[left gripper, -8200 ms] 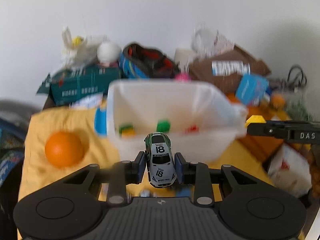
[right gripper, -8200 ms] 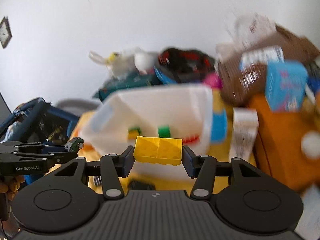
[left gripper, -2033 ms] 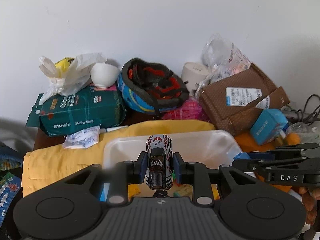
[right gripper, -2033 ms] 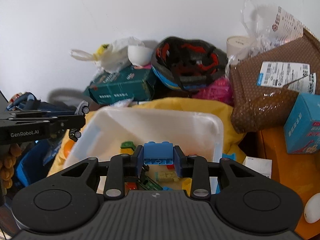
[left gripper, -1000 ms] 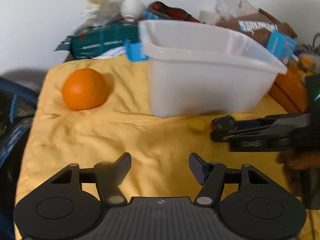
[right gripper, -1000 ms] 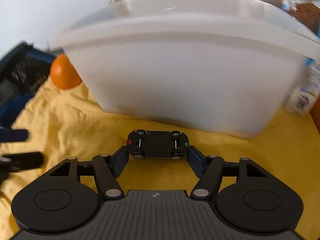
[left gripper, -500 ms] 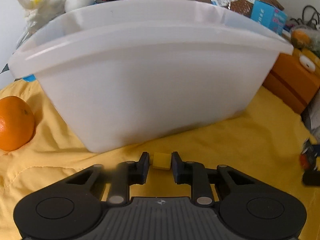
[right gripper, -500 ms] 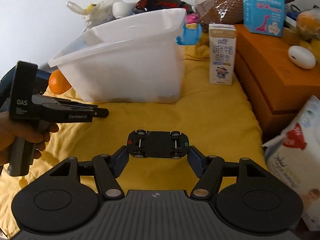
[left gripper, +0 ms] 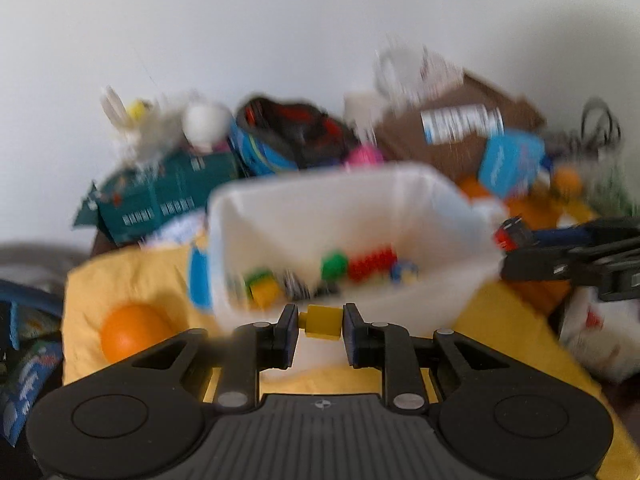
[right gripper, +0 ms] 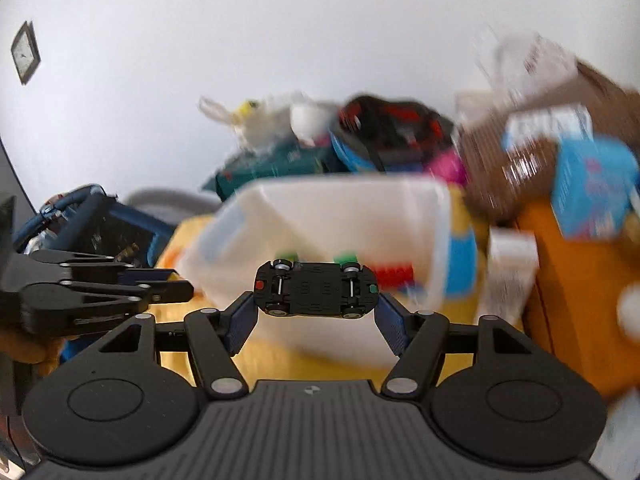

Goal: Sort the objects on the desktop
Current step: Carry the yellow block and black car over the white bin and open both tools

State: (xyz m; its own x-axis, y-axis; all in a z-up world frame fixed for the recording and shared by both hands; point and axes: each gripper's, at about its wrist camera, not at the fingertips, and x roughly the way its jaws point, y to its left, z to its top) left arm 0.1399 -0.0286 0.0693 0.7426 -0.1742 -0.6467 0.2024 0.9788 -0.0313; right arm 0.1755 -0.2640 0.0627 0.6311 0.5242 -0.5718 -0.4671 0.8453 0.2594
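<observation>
Yellow cloth-covered desktop [left gripper: 132,276]: left gripper [left gripper: 321,326] pinching small yellow plastic brick [left gripper: 322,322], right gripper [right gripper: 316,307] clamping upturned black toy car [right gripper: 315,289]; either may miss white plastic bin [left gripper: 400,312].

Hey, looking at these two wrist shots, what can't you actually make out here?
- Toys in the bin, left wrist view: motion blur reduces them to colour patches.
- Top of the car, right wrist view: only its underside faces the camera, in the right claw.
- Label on the brown parcel, left wrist view: smeared, unreadable.
- Block in the left claw: its sides are covered by the pads.
- Orange, left wrist view: partly behind the claw body.
</observation>
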